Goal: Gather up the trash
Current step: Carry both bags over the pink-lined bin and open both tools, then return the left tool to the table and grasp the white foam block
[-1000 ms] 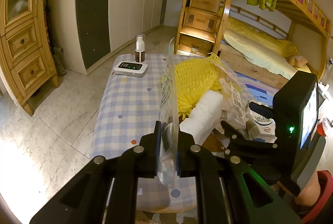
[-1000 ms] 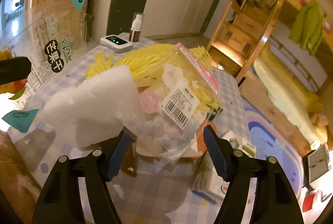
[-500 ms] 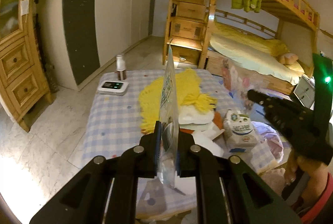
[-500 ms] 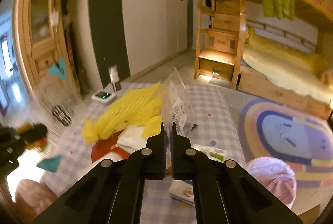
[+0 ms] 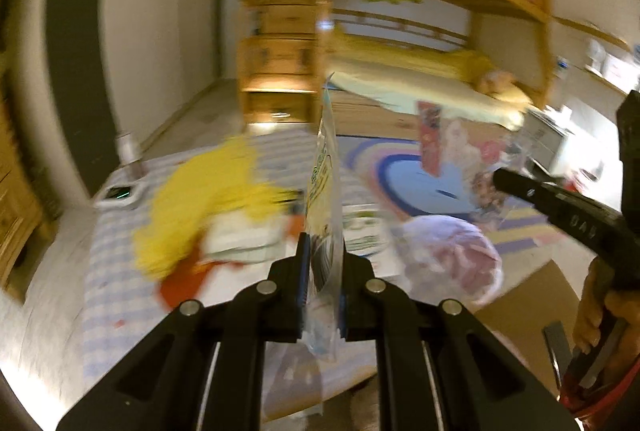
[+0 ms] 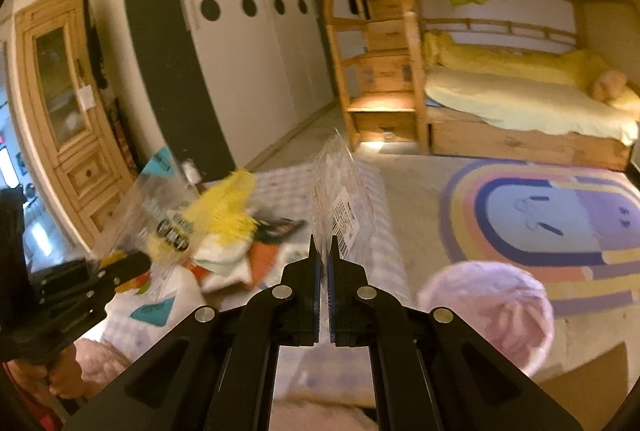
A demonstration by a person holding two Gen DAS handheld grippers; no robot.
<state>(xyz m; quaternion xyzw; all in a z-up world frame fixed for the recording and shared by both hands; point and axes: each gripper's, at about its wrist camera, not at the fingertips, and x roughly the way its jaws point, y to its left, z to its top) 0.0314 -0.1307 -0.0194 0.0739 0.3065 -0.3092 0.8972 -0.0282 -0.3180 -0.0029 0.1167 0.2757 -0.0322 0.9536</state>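
Note:
My left gripper (image 5: 322,251) is shut on a clear printed snack bag (image 5: 326,183), which stands edge-on between the pads. My right gripper (image 6: 324,251) is shut on a clear plastic package with a barcode label (image 6: 344,199). In the left wrist view that package (image 5: 448,147) hangs from the right gripper (image 5: 500,181) above a pink-lined bin (image 5: 448,255). The bin (image 6: 488,303) sits on the floor just right of the checked table (image 6: 384,231). The right wrist view shows the left gripper (image 6: 132,265) at far left with its bag (image 6: 160,207).
On the table lie a yellow net heap (image 5: 208,203), white wrappers, an orange piece (image 5: 180,287), a carton, a white device (image 5: 120,193) and a small bottle (image 5: 128,151). A rainbow rug (image 6: 560,215), a bunk bed (image 6: 520,99) and brown cardboard (image 5: 528,303) lie beyond.
The right gripper shut on the clear package and lifted it off the pile. Both grippers swung right, away from the table's middle, and the pink-lined bin came into view.

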